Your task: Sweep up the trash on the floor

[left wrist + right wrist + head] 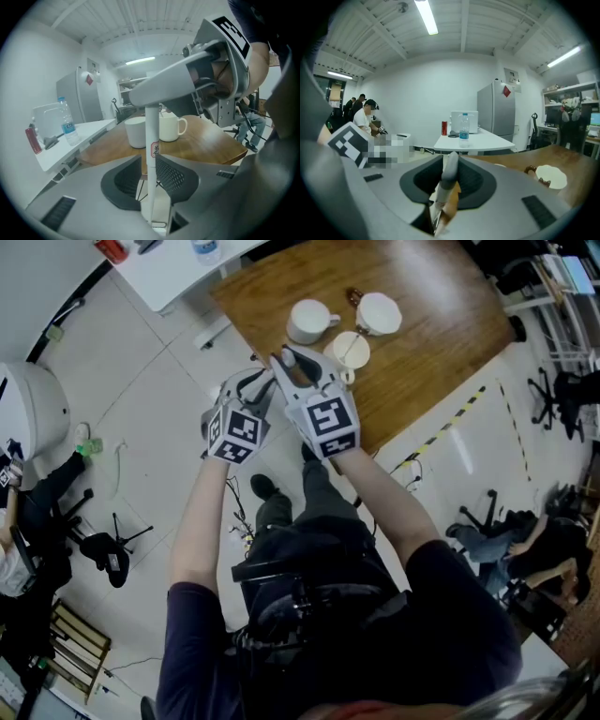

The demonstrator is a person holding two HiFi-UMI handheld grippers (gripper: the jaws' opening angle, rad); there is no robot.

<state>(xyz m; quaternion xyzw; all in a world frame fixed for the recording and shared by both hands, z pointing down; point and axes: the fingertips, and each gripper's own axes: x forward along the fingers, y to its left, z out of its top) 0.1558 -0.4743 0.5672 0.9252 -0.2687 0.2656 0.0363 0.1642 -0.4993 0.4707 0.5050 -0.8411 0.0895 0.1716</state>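
Presently listed: left claw (150, 174), pinched on a thin white handle (151, 136) that stands upright between its pads. Right claw (447, 180), pinched on the rounded top end of the same handle, just above the left claw. The handle is judged to be the broom's; its head is shown in no view. Trash: none can be picked out on the floor (150, 399) from the head view.

Step in hand, as judged: the broom is held ready and sweeping is not yet begun. For a good stroke, both grips are to be held firm, with the lower claw used as pivot and the upper as guide. The bristles are to be laid flat on the tile before any pull is made.

Edges: the corner of the wooden tabletop (441, 324) lies just ahead of both claws, with white cups (311, 321) near that edge. The handle's top is to be swung clear of them.

Open room: the pale tile at the person's left is the widest stretch. A dark chair base (111, 549) and loose cables (240, 521) are noted lower left, to be skirted.
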